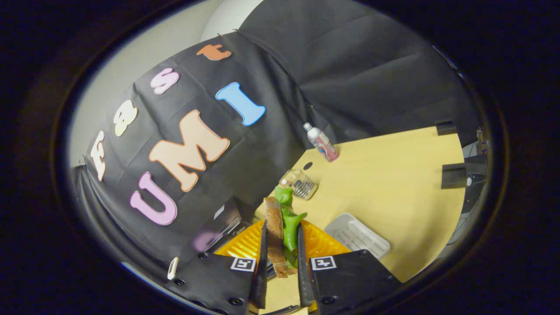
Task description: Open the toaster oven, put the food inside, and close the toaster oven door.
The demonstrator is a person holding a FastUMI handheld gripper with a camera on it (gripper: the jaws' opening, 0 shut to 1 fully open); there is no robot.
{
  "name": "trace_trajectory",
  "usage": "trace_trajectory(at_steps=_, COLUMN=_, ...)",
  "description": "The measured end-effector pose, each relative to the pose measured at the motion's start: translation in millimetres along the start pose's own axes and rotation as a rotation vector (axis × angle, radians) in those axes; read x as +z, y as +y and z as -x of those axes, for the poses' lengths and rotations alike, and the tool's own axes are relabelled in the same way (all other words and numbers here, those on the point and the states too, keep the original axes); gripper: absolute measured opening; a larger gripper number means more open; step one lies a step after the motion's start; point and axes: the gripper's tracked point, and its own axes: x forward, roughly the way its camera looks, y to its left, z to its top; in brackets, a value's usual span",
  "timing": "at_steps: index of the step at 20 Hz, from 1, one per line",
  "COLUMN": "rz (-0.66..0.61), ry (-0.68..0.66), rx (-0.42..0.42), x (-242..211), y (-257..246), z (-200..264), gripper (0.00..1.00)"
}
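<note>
Nearest to us, the gripper [282,262] has its two black fingers closed on the sandwich [280,232], one pressing on the brown bread side and the other on the green lettuce side, so the food stands on edge between them and rises past their tips. Just under and behind the sandwich we see an orange ribbed plate [323,245], which spreads out to both sides of the fingers. Beside the plate, on the light wooden table [393,183], lies a white ridged tray [356,236]. Beyond the sandwich's upper end a clear glass jar [299,183] lies on its side, and farther on, near the table's far edge, stands a small bottle [321,142] with a pink label and a pale cap. By the black cloth wall, just past the fingers, we make out a dark glossy object [225,223], too blurred to identify.
</note>
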Motion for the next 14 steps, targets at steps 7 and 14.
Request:
trace_trajectory(at_steps=7, rz=-0.019, ry=0.141, rx=0.093, x=-82.0, y=50.5, z=25.5, gripper=0.31)
trace_trajectory(at_steps=14, rz=-0.159, ry=0.218, rx=0.168, x=-139.4, y=104.4, z=-1.0, gripper=0.31)
